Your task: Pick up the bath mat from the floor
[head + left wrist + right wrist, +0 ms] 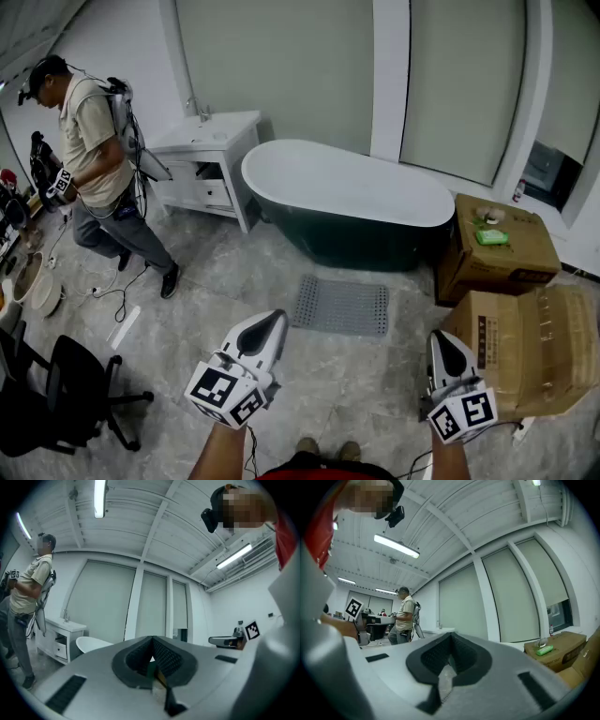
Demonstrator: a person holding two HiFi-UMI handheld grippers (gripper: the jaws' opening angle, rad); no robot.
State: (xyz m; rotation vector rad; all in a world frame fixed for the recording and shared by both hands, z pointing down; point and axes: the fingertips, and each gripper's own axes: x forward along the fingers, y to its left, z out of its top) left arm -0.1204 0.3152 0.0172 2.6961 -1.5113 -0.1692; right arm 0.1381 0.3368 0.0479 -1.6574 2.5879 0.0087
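Mat (341,306) lies flat on the floor (234,281) just in front of the tub (347,202), its long side along the tub, likely where a bather would step out. It is grey, dotted with holes, and nothing rests on it.

The left gripper (275,321) and right gripper (441,337) are held level, side by side ahead of the person, above the floor and short of the mat. Neither touches it. Both pairs of jaws are closed on nothing: each gripper view shows the dark pads meeting at the tip with only the room beyond.

I judge that the pickup has not begun and that the grippers are carried in a resting pose while the person faces the mat. To lift it, the jaws would have to open, tip down and pinch the near edge. That edge lies thin against the floor, so slipping a jaw under it may be fiddly.

Boxes (497,248) stand at the mat's right, near the right gripper, and may crowd that side. Another person (94,159) stands well apart by the vanity (202,155).
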